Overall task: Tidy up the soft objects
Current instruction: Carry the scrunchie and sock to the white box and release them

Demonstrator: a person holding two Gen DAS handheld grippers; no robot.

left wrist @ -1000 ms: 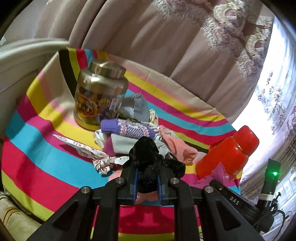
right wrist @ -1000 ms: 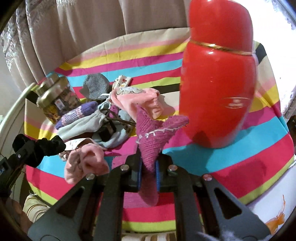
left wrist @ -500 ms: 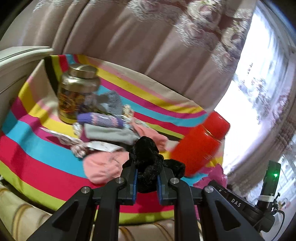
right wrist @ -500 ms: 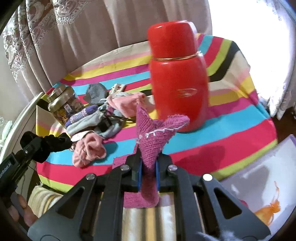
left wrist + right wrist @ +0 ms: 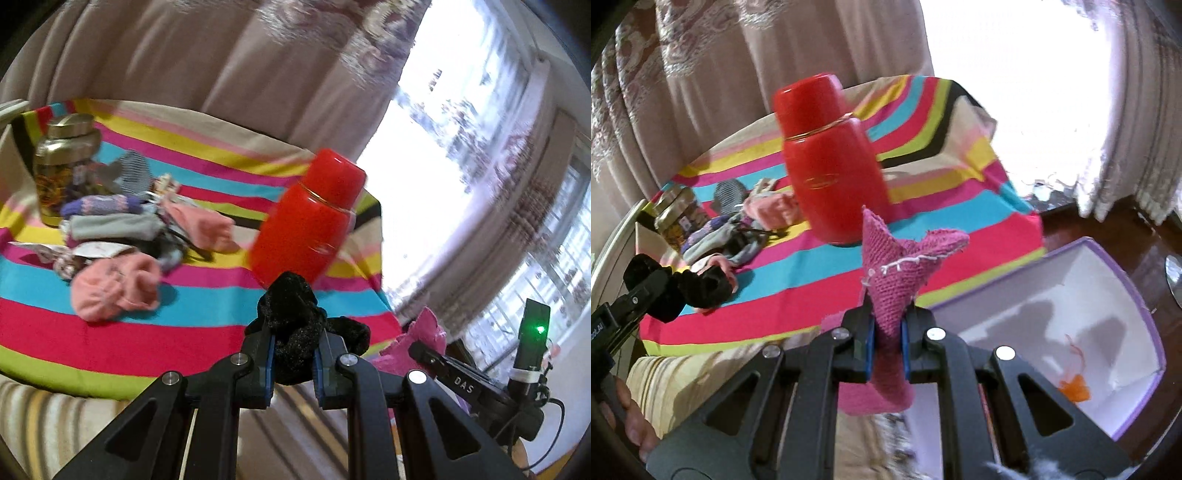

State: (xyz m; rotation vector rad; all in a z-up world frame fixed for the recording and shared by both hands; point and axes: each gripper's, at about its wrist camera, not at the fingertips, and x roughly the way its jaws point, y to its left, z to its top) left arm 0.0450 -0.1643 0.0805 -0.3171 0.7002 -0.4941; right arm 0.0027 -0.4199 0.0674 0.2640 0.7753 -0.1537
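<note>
My left gripper is shut on a black fuzzy sock, held off the near edge of the striped cloth. My right gripper is shut on a pink knitted sock, held beside an open white box with a purple rim. A pile of socks lies on the cloth at the left; it also shows in the right wrist view. A pink sock lies nearest in that pile. The left gripper with the black sock shows in the right wrist view.
A red flask stands on the cloth right of the pile and shows in the right wrist view. A gold jar stands at the far left. An orange scrap lies in the box. Curtains hang behind.
Both grippers have pulled back from the cloth and swung right, each still holding its sock. The purple-rimmed box has come into the right wrist view.
</note>
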